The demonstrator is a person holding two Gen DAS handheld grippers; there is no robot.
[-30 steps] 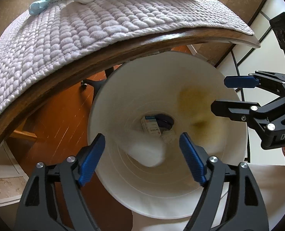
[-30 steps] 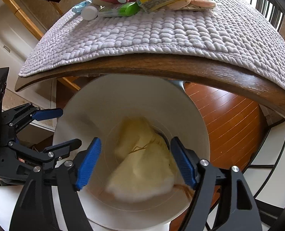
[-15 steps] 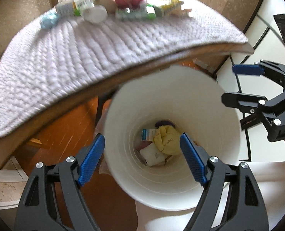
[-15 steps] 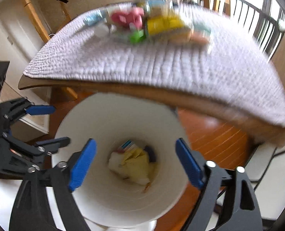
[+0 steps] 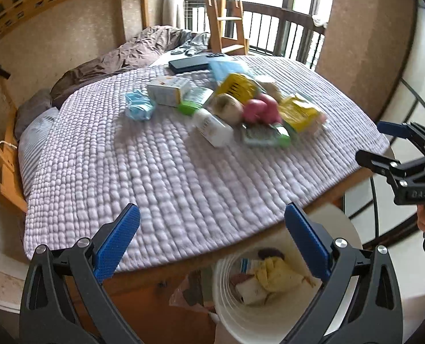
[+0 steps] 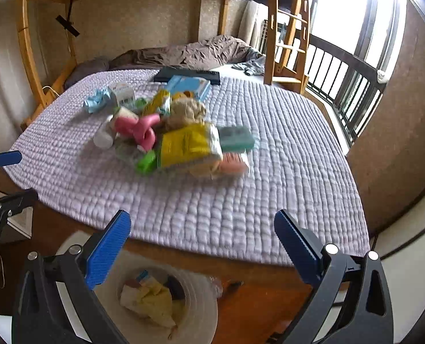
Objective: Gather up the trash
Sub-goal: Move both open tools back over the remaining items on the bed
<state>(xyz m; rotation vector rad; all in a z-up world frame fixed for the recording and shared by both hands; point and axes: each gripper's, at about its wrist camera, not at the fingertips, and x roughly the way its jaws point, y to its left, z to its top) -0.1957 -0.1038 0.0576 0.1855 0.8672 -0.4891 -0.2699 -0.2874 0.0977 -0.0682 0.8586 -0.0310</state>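
Both your left gripper [image 5: 209,246] and right gripper [image 6: 202,248] hang spread and empty above the white bin [image 5: 229,309]. The trash pile [image 6: 169,132] sits mid-quilt [image 6: 241,200], toward the far edge (light, crinkly, probably slippery); pinch the yellow packet [image 6: 189,143] across its flat faces.

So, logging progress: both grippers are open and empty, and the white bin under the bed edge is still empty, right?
Not quite. The white bin already holds crumpled yellow and white trash, as the left wrist view shows. The left gripper and right gripper are indeed open and empty.
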